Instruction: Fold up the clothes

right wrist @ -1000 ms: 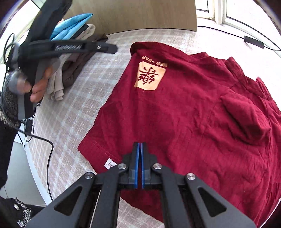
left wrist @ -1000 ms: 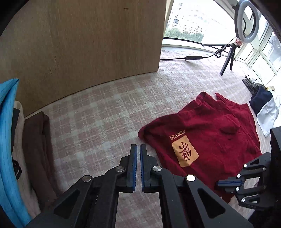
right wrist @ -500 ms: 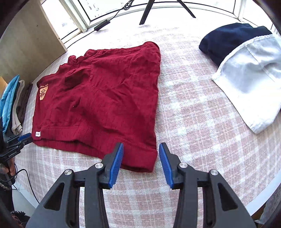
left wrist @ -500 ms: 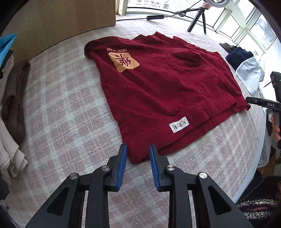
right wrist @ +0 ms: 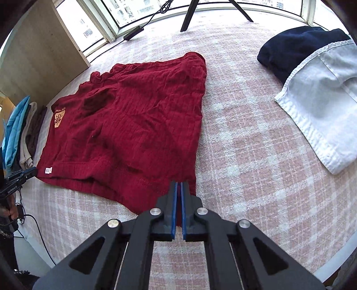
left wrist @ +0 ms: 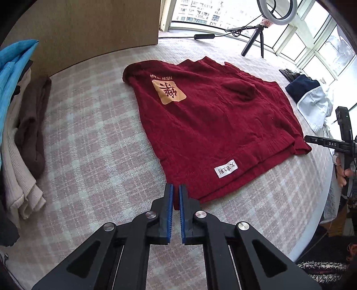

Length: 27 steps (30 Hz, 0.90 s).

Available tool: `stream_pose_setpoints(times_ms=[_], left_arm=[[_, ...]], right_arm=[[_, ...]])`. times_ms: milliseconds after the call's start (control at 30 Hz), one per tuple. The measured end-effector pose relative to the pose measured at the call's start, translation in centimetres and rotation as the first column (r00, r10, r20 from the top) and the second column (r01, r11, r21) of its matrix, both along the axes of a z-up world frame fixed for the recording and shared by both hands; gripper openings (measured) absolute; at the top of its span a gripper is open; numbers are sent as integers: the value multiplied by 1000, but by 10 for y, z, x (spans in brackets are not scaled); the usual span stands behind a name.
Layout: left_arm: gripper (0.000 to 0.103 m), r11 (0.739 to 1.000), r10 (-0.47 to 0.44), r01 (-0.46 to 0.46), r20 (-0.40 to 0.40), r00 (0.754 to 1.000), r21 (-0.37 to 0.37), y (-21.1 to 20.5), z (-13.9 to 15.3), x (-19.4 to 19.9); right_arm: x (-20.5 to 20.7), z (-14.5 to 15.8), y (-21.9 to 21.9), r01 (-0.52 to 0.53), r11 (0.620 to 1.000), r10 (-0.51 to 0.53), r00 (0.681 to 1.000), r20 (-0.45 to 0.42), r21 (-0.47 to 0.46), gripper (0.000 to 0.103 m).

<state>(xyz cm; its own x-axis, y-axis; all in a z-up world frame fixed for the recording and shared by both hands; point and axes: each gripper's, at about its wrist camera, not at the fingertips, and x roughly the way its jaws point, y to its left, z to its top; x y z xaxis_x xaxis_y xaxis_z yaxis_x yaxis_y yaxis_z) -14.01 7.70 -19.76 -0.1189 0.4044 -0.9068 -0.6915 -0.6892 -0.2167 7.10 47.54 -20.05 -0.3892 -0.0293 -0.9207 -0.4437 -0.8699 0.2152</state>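
- Both sets of tongs stood spread over the hem half a second ago; their jaws have just been closing, and each now has a bottom corner of the red sweater (left wrist: 214,125) between its blue pads.
- Left tongs (left wrist: 175,200) are pinching the hem corner nearest the white label (left wrist: 225,168); right tongs (right wrist: 179,196) pinch the opposite hem corner, toward the white garment (right wrist: 321,107).
- Sweater lies flat on the plaid-covered counter (left wrist: 89,133), hem at the near edge, orange patch (left wrist: 169,91) and collar toward the far edge.
- My judgement: lift both corners together, level and taut, then carry the hem toward the collar so the fold lands straight.
- Watch the dark lump mid-chest; it may need smoothing.
- Folded clothes (left wrist: 20,125) sit at the left edge, a ring light (left wrist: 276,11) beyond.
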Motion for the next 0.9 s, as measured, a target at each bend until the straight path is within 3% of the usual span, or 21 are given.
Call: stream_pose_setpoints(times_ms=[200, 233, 333, 433, 533, 567, 600, 800, 900], left_arm=[[5, 1000, -14, 13, -15, 1000, -22, -7, 0, 13], [5, 999, -14, 13, -17, 1000, -36, -3, -4, 13], [5, 999, -5, 4, -9, 1000, -54, 2, -17, 12], [5, 998, -12, 10, -27, 1000, -66, 8, -21, 13], [5, 998, -18, 17, -22, 1000, -56, 9, -21, 10], [5, 999, -19, 18, -18, 1000, -49, 7, -21, 9], [5, 999, -18, 18, -14, 1000, -42, 5, -21, 8], [4, 999, -28, 28, -5, 1000, 19, -12, 1, 7], [0, 998, -58, 58, -38, 998, -2, -19, 11, 17]], right_arm=[[13, 9, 4, 24, 999, -24, 1000, -8, 40, 3], [12, 6, 4, 33, 998, -33, 999, 2, 46, 6], [11, -10, 9, 86, 996, -85, 996, 28, -31, 32], [9, -17, 7, 111, 992, -110, 994, 14, -52, 34], [4, -17, -4, 78, 996, -77, 997, 14, -39, 31], [2, -17, -8, 60, 998, -60, 998, 18, -24, 16], [0, -17, -12, 41, 999, -40, 999, 20, -26, 10], [13, 11, -6, 42, 998, -43, 999, -15, -54, 6], [27, 30, -10, 37, 999, -38, 999, -28, -33, 6]])
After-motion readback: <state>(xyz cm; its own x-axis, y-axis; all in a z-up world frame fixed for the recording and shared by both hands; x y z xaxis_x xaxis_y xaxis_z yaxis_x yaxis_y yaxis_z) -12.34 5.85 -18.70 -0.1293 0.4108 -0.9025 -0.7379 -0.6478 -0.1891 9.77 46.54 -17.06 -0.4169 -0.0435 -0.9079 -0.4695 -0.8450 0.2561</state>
